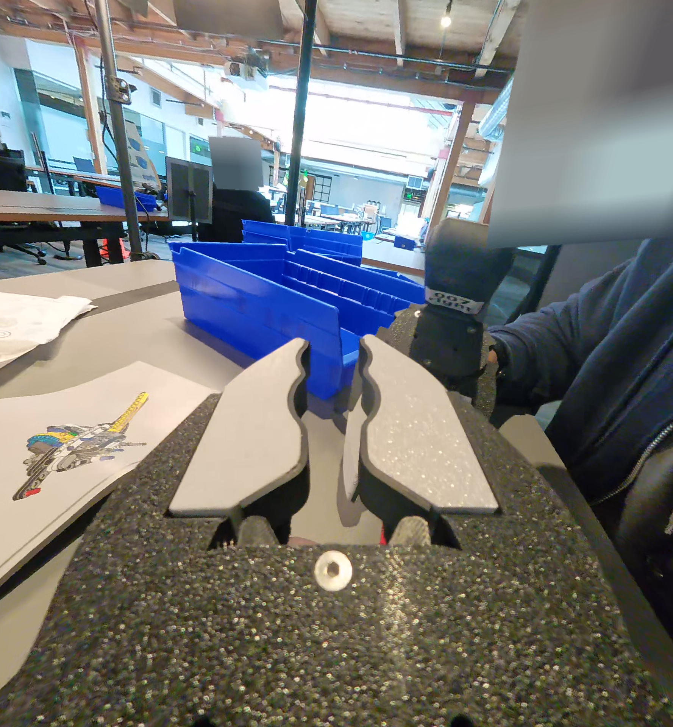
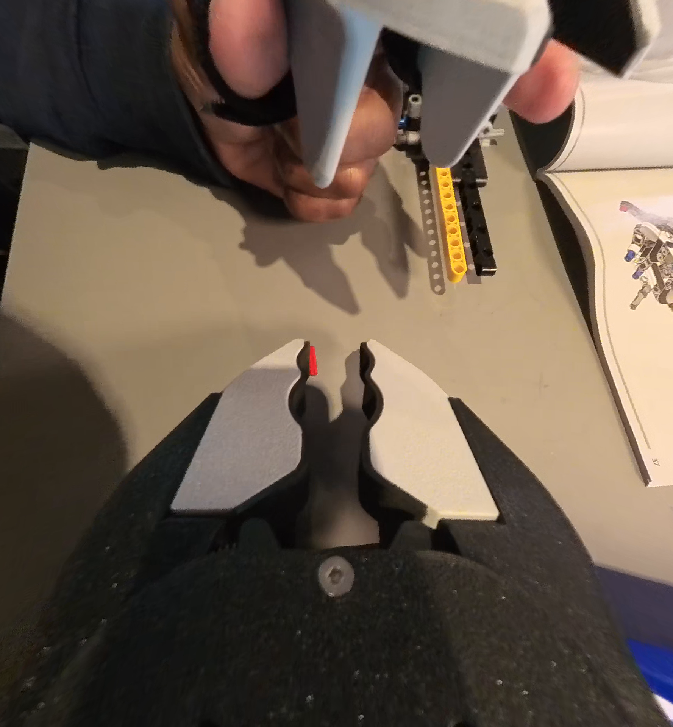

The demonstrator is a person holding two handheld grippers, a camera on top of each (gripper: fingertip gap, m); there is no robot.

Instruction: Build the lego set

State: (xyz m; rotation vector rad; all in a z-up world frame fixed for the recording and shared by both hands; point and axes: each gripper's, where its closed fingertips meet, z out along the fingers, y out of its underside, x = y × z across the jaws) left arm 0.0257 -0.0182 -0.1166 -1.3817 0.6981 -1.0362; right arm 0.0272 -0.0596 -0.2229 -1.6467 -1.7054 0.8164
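Tabletop [image 2: 169, 275] fills the right wrist view, grey and mostly bare. Right gripper [image 2: 334, 354], lower centre of that frame, stands parted with a clear gap at the tips; a small red pin [image 2: 313, 360] sits against the inner face of its left finger, touching it but not clamped from both sides. Whether the pin clings to the pad or rests on the table just below cannot be told from this angle. Left gripper [image 2: 386, 157] enters from the top of the same frame, a hand [image 2: 307, 130] wrapped round its handle; its tips come down beside the part-built lego assembly [image 2: 460, 212], which lies upper right of centre: a yellow holed beam flanked by a grey one and a black one, with grey and blue connectors at the far end. In the left wrist view the left gripper's [image 1: 334, 350] fingers are apart, nothing between them, blue bins [image 1: 271, 299] beyond. An instruction booklet [image 2: 622, 314] lies open at the right edge. Handling judgement: the pin is tiny, light, hard plastic and smooth, likely to roll or flick away; best pinched across its middle, square in the pad grooves. The assembly is stiff but press-fit, so it should be held by the long beams, not the end connectors.
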